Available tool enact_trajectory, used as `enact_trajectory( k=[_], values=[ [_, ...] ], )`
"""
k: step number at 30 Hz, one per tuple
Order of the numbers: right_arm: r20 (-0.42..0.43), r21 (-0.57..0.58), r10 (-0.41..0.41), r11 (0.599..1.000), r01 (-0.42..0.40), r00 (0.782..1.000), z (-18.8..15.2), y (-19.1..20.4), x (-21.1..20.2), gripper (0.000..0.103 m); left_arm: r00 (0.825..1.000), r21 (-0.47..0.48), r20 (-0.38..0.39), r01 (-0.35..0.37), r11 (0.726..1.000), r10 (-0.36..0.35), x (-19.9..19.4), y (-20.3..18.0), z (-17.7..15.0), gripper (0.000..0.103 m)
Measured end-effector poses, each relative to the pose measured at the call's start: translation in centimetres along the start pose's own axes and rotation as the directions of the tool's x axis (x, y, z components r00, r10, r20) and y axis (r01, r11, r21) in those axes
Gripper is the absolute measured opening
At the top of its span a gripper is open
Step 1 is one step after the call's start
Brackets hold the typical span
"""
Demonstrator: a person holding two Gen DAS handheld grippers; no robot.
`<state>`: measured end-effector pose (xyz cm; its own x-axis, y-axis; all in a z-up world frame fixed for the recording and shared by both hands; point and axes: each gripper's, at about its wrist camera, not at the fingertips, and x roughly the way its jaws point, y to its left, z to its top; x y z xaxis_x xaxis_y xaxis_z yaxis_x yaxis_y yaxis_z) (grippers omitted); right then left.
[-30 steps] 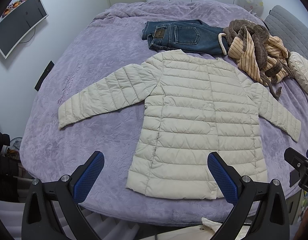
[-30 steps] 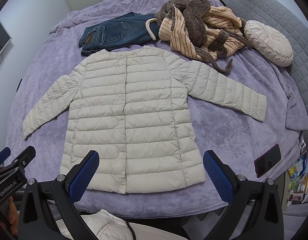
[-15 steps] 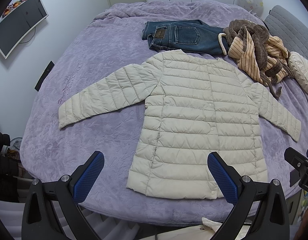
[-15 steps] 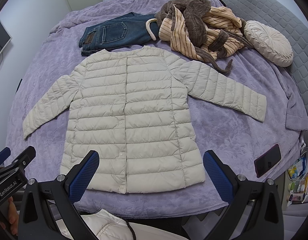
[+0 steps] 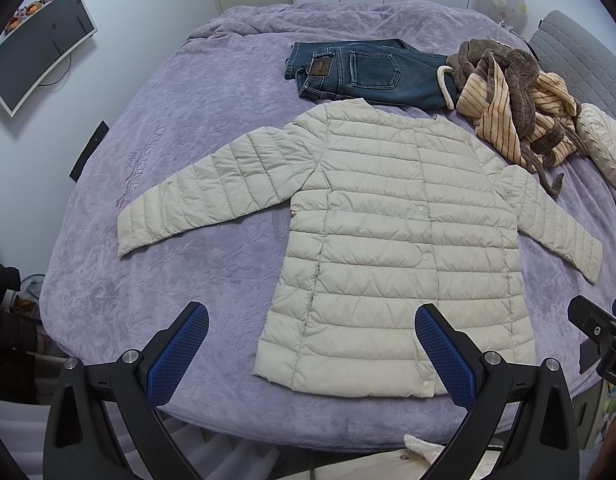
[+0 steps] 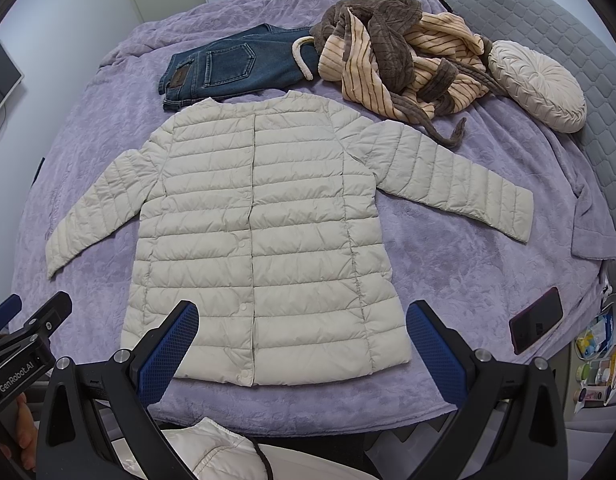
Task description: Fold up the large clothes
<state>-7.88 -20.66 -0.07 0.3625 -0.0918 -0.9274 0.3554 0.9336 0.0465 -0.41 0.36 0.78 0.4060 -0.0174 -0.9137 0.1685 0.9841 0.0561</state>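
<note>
Folding not begun: jacket (image 5: 392,248) lies flat mid-bed (image 5: 187,128), sleeves spread. My left claw (image 5: 312,354) and right claw (image 6: 301,350) hover wide open, empty, at the near edge.

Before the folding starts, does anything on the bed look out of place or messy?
The cream puffer jacket lies flat, sleeves spread. Two things stand out: the brown and striped robe sits in a crumpled heap near the jeans, and a dark phone lies close to the bed's edge, where it might slip off.
</note>
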Motion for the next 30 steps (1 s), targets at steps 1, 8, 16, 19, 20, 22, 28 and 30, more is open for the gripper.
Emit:
enact_trajectory(
  k=[1,8,16,19,20,22,28,30],
  values=[
    [0.0,0.0,0.0,1.0,0.0,1.0,0.0,0.01,0.01,0.103,1.0,0.0,0.0,0.0,1.0,0.0,-0.03,0.0,0.0,0.103],
    [-0.001,-0.001,-0.001,1.0,0.001,1.0,0.01,0.05,0.04,0.103,1.0,0.0,0.0,0.0,1.0,0.0,0.07,-0.03,-0.01,0.103],
    [-0.002,-0.001,-0.002,1.0,0.002,1.0,0.0,0.14,0.19,0.103,1.0,0.0,0.0,0.0,1.0,0.0,-0.02,-0.03,0.0,0.103],
    [-0.002,-0.002,-0.003,1.0,0.003,1.0,0.04,0.19,0.18,0.103,1.0,0.0,-0.001,0.0,1.0,0.0,0.07,-0.04,0.0,0.103],
    [-0.002,-0.003,-0.003,1.0,0.003,1.0,0.01,0.21,0.21,0.103,1.0,-0.001,-0.002,0.001,1.0,-0.001,0.08,-0.04,0.0,0.103],
    [-0.002,-0.003,-0.002,1.0,0.002,1.0,0.0,0.24,0.22,0.103,1.0,-0.001,-0.003,0.001,1.0,-0.001,-0.01,-0.05,0.01,0.103],
    [-0.007,0.003,0.014,1.0,-0.014,1.0,0.12,0.32,0.46,0.103,1.0,-0.001,-0.003,0.002,1.0,-0.002,0.07,-0.08,-0.01,0.103],
    [-0.01,0.007,0.026,1.0,-0.026,1.0,0.24,0.38,0.56,0.103,1.0,-0.003,-0.007,0.006,1.0,-0.006,0.09,0.01,0.0,0.103]
  ],
)
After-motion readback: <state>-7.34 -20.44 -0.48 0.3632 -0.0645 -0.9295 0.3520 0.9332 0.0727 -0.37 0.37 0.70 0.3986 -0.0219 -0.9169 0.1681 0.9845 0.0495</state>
